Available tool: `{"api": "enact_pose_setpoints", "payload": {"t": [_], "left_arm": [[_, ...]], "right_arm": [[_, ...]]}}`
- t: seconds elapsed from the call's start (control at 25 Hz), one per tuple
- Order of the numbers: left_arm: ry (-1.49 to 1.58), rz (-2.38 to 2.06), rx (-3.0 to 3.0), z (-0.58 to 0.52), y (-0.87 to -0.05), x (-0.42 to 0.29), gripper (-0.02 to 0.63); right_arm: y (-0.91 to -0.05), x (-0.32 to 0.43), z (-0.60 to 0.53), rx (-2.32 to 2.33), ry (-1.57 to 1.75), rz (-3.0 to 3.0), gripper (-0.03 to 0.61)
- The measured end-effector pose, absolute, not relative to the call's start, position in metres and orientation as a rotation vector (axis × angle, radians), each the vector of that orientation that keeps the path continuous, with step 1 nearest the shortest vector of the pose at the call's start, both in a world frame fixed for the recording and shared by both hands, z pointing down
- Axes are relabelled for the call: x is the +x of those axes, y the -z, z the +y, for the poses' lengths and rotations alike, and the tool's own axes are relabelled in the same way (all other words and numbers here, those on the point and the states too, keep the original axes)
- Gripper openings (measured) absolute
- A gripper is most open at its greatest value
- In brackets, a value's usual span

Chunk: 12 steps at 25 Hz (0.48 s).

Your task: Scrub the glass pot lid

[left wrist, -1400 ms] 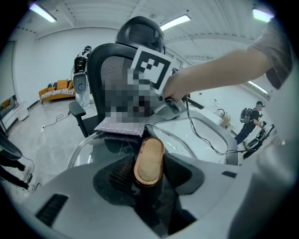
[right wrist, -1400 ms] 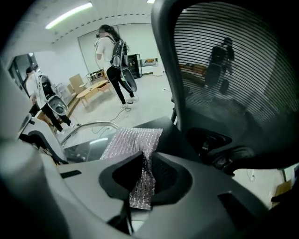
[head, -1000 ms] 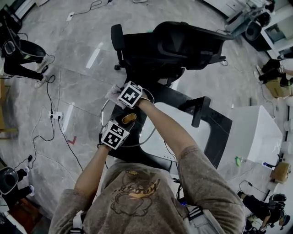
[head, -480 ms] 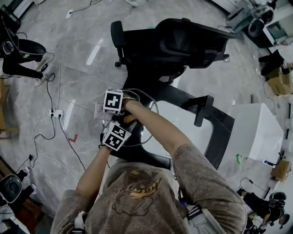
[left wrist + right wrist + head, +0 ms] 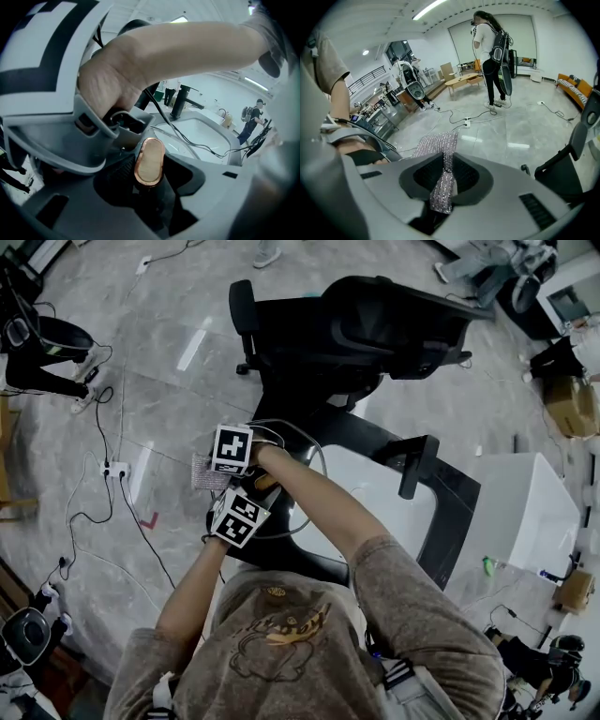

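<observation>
The left gripper (image 5: 150,176) is pinching the oval, copper-rimmed knob (image 5: 150,161) of the round glass pot lid (image 5: 281,521), its 2 jaws pressing on the knob's sides. The lid is staying in the air before the person's chest, with a white sink (image 5: 375,493) at its 3 o'clock. The right gripper (image 5: 443,183), at 12 o'clock from the left one, is clamping a silver glittering scrubbing cloth (image 5: 440,143) at the lid's 9 o'clock edge.

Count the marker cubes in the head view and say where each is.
2. The upper cube sits on the right tool; the lower cube on the left tool, nearer the person. None looks hidden.
</observation>
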<state>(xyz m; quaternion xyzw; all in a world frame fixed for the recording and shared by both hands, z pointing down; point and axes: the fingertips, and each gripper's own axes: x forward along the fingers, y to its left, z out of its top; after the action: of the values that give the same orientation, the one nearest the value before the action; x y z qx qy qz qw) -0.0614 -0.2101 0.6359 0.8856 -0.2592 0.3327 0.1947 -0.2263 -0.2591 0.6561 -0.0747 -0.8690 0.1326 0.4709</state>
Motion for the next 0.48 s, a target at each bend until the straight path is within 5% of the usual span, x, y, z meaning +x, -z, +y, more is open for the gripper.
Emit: {"api": "enact_pose_setpoints", "payload": {"t": [0.48], "left_arm": [[-0.909,-0.751,2.525,-0.212,-0.635,-0.061,0.206]], "right_arm": [[-0.636,-0.190,-0.305,0.179,-0.422,-2.270,0.077]]}}
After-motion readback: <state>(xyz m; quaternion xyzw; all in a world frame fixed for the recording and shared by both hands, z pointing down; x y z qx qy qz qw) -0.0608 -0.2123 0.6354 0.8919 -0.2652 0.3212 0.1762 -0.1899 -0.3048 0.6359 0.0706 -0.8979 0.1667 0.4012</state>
